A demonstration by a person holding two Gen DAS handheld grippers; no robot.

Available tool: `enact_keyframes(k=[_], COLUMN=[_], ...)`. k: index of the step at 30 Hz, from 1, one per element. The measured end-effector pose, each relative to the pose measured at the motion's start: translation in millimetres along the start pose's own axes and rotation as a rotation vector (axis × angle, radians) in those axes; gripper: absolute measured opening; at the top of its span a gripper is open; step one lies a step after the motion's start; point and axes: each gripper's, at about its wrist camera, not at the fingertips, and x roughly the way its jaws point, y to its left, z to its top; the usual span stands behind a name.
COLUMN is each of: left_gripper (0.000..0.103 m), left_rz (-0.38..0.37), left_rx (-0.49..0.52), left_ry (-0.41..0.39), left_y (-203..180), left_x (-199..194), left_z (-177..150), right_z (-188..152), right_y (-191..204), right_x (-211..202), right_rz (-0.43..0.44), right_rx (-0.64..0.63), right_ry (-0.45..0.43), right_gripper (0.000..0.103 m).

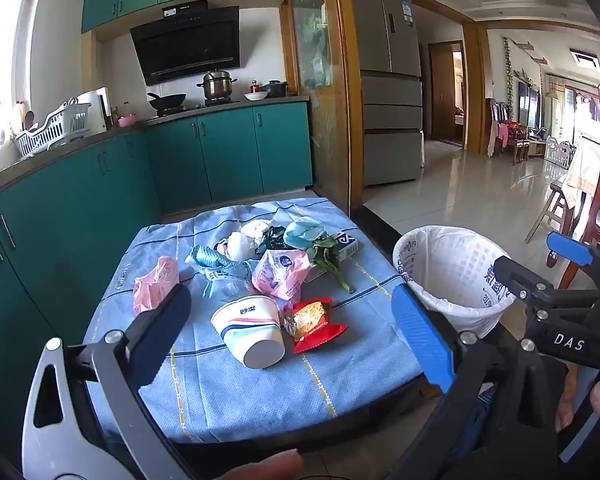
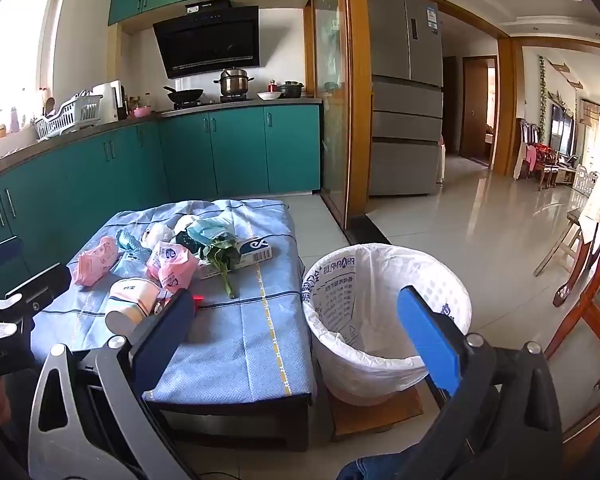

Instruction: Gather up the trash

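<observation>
Trash lies on a low table under a blue cloth (image 1: 260, 392): a tipped paper cup (image 1: 249, 330), a red snack wrapper (image 1: 312, 322), pink bags (image 1: 278, 274) (image 1: 154, 286), a green vegetable stalk (image 1: 332, 262), a flat box (image 1: 346, 246) and crumpled tissues (image 1: 244, 242). A white-lined bin (image 1: 454, 276) stands right of the table. My left gripper (image 1: 288, 328) is open and empty, hovering near the cup. My right gripper (image 2: 296, 328) is open and empty, between table edge and bin (image 2: 384, 316). The cup (image 2: 130, 300) and box (image 2: 252, 252) show in the right wrist view too.
Teal kitchen cabinets (image 1: 228, 152) run behind and left of the table. A grey fridge (image 1: 392, 84) stands behind a glass partition (image 1: 320, 92). A wooden chair (image 2: 592, 280) is at the right. The bin sits on a wooden board (image 2: 376, 416) on tiled floor.
</observation>
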Motion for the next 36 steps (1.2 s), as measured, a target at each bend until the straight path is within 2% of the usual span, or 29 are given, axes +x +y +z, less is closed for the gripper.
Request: enact_keyframes(k=[36], left_gripper=[0.1], left_rz=[-0.002], left_rx=[0.003], left_ry=[0.019], left_y=[1], left_x=[8], left_z=[-6], right_z=[1], right_y=[15], right_x=[1], right_rz=[-0.041], right_rx=[-0.044], right_ry=[-0.008], right_gripper=[0.1])
